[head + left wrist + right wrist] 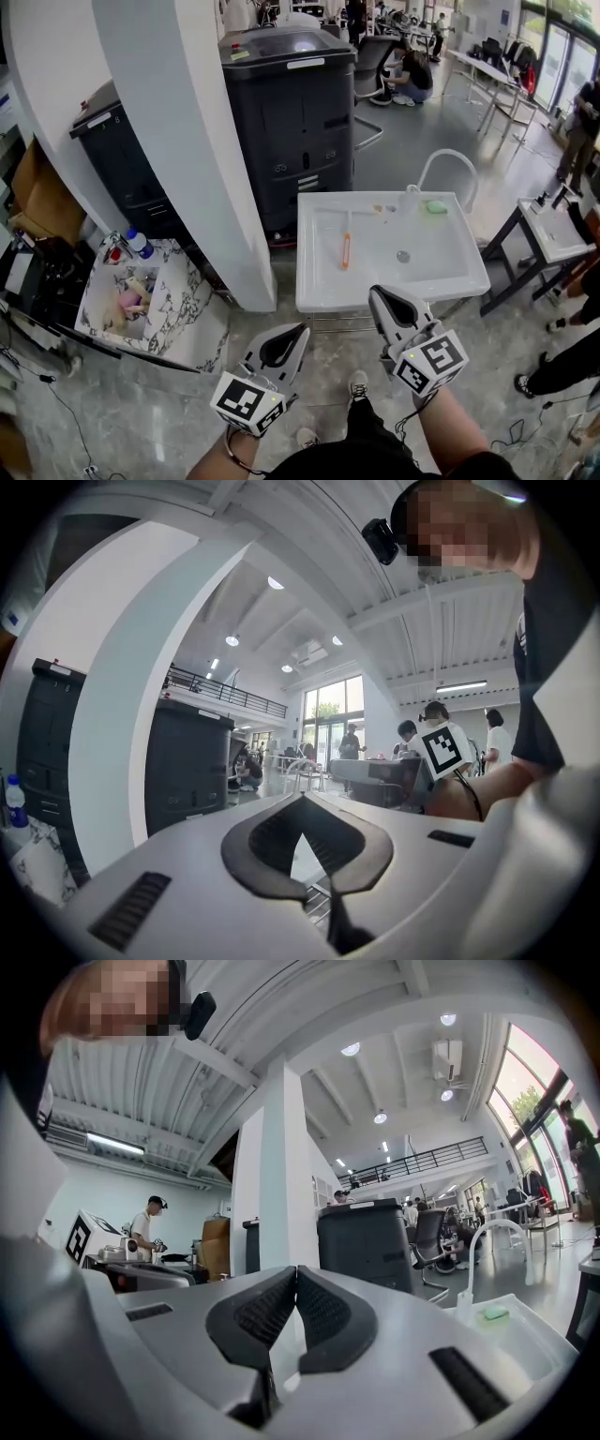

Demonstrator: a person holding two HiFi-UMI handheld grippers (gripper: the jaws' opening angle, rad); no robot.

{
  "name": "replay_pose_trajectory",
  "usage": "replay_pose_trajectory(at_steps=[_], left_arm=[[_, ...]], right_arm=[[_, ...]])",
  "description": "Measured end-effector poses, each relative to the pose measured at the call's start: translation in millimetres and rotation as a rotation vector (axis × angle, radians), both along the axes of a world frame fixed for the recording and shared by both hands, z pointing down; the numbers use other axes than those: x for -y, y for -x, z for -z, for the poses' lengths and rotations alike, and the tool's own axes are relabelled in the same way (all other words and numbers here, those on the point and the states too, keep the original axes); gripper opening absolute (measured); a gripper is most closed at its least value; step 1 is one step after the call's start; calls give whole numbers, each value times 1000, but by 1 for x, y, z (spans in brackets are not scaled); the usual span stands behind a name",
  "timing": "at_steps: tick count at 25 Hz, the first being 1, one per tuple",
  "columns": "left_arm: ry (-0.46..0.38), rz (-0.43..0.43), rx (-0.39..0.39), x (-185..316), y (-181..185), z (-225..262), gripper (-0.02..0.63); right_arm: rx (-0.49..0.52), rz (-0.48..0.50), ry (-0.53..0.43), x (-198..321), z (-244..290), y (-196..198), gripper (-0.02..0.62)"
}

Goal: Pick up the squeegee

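Looking steeply down on a white sink with the squeegee flat in the basin, left of the drain. Orange handle toward the near edge, thin stem and pale blade toward the far edge. Probably laid flat so as not to slide, and with the handle turned toward whoever reaches in from the near side. Green pad parked at the far right corner, well apart from it.

Holding both grippers level, outside the sink and just short of its near edge. Left gripper off the near left corner, jaws pressed together at the tips, nothing between. Right gripper close over the near rim, jaws likewise pressed together on nothing. Judged as an approach, with no grasp begun. Needing the jaws spread before closing on the handle.

No brand or readable writing anywhere. Only square black-and-white patterns on the left cube and right cube. White strip on the dark cabinet too small to read.
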State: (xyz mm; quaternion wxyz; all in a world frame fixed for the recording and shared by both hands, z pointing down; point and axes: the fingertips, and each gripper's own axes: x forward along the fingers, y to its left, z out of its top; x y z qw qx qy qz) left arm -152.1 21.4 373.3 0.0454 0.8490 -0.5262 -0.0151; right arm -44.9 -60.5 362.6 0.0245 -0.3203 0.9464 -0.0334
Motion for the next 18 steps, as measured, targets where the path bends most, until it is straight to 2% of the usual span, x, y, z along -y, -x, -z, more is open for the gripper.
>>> replay_pose_trajectory(at_steps=[18], left_arm=[[37, 40, 14, 161, -35, -20, 14]], right_arm=[[-14, 84, 95, 170, -48, -8, 18]])
